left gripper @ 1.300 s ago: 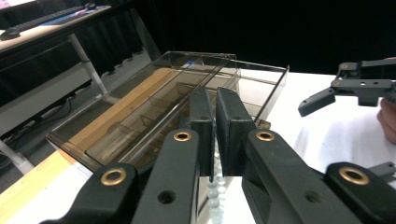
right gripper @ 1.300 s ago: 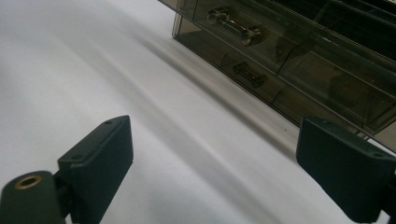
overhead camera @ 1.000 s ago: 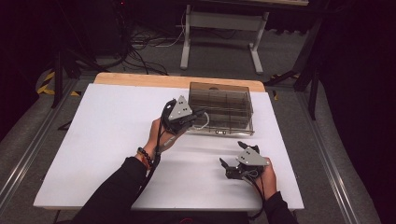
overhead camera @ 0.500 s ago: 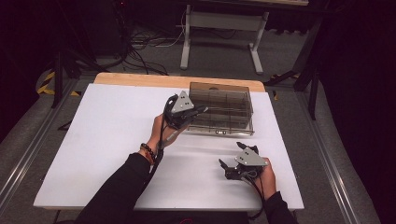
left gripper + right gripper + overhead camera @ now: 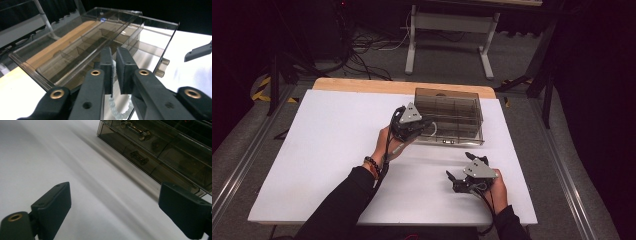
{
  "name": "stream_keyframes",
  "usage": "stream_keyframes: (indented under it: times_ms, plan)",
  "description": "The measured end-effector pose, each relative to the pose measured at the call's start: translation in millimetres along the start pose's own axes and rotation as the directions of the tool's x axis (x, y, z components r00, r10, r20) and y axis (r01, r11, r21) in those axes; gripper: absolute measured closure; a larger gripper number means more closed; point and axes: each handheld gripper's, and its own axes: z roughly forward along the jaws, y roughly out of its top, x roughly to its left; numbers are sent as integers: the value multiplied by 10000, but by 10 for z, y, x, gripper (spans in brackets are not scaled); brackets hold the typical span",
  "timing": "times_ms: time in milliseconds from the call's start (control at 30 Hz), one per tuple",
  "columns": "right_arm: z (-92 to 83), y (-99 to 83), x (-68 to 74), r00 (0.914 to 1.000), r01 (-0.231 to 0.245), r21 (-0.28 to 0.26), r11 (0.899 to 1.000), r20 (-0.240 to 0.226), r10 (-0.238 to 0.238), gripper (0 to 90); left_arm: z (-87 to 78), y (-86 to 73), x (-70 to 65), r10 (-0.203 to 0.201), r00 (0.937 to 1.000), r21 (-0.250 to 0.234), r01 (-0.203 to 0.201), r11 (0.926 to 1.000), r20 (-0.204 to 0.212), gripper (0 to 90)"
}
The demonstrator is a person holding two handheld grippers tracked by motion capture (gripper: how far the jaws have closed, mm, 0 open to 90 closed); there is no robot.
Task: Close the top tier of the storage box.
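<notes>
Since the earlier frame the left tongs point(image 5: 113, 63) had sunk toward the smoky clear organizer box point(image 5: 452, 112) at the desk's point(image 5: 312, 150) far edge. Their jaws had just been opening, a narrow gap apart, with a pale bead bracelet point(image 5: 117, 112) hanging between them. The right tongs point(image 5: 459, 167) rested wide apart and empty near the desk's near right corner.

A bead bracelet point(image 5: 119, 110) hangs over the organizer box point(image 5: 457, 107) on the table point(image 5: 312, 150).

Recording bench in a lab or studio.
A white board point(image 5: 322, 150) covers a wooden table point(image 5: 362, 85) at frame centre, flanked by metal rails point(image 5: 242, 165) at left and right. Cables point(image 5: 362, 55) trail over grey carpet point(image 5: 447, 75) at upper centre, beside a white stand point(image 5: 447, 25); dark surroundings enclose the bench.
</notes>
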Motion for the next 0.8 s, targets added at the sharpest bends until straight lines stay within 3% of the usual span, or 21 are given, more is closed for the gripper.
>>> stream_keyframes:
  times_ms: [33, 333, 800]
  plan:
    - [2, 0, 1, 10000, 18, 13, 10000, -1, -18, 117, 16, -25, -1, -52, 9999, 109, 53, 9999, -134, 712]
    - [-3, 5, -8, 9999, -91, -14, 10000, 129, 92, 126, -45, -121, 30, -109, 9992, -209, 101, 9997, -381, 650]
    - [0, 6, -36, 9986, -458, 13, 9989, 281, 458, 154, -316, -234, -7, 475, 9951, -640, -532, 9965, -872, 536]
